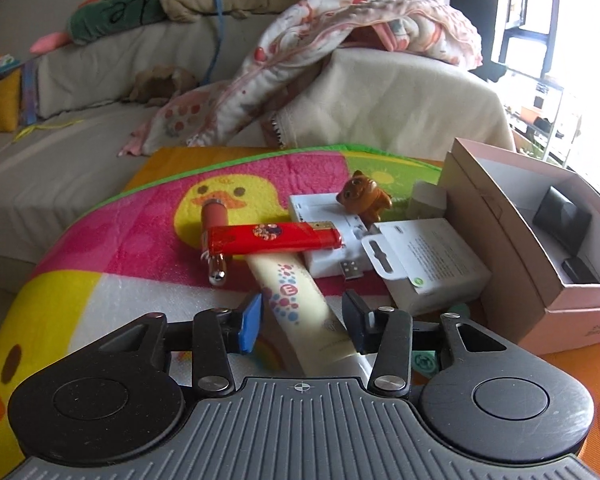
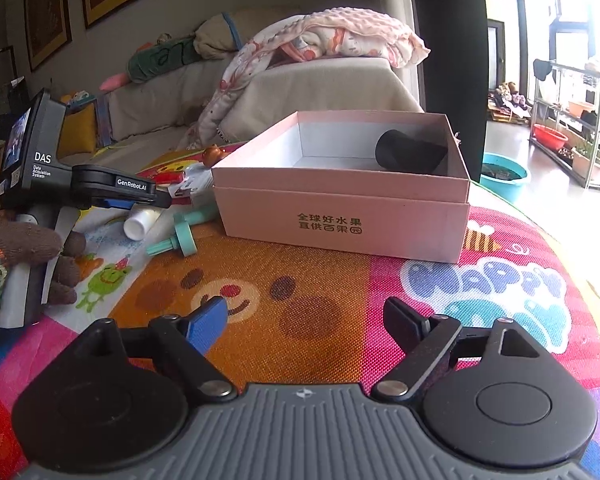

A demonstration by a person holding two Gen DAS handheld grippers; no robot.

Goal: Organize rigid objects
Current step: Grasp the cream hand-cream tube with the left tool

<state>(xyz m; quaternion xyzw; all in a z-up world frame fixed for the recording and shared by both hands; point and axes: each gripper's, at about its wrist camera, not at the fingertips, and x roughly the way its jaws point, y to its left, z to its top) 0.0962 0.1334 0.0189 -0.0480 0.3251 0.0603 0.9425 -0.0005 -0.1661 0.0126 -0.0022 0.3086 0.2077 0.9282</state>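
My left gripper (image 1: 302, 318) is open, its fingers on either side of a cream tube (image 1: 296, 304) with coloured dots that lies on the play mat. A red lighter (image 1: 272, 238) lies across the tube's far end, over a brown lipstick-like stick (image 1: 213, 236). Behind are a white card box (image 1: 424, 264), a white flat device (image 1: 324, 232) and a brown toy animal (image 1: 364, 196). The pink box (image 2: 340, 196) stands open with a black cylinder (image 2: 410, 152) inside. My right gripper (image 2: 300, 326) is open and empty over the mat.
In the right wrist view the left gripper (image 2: 140, 198) sits at left above the white tube (image 2: 140, 220) and a teal plastic piece (image 2: 180, 236). A sofa (image 1: 60, 128) with blankets lies behind the mat. A teal basin (image 2: 504, 176) stands on the floor at right.
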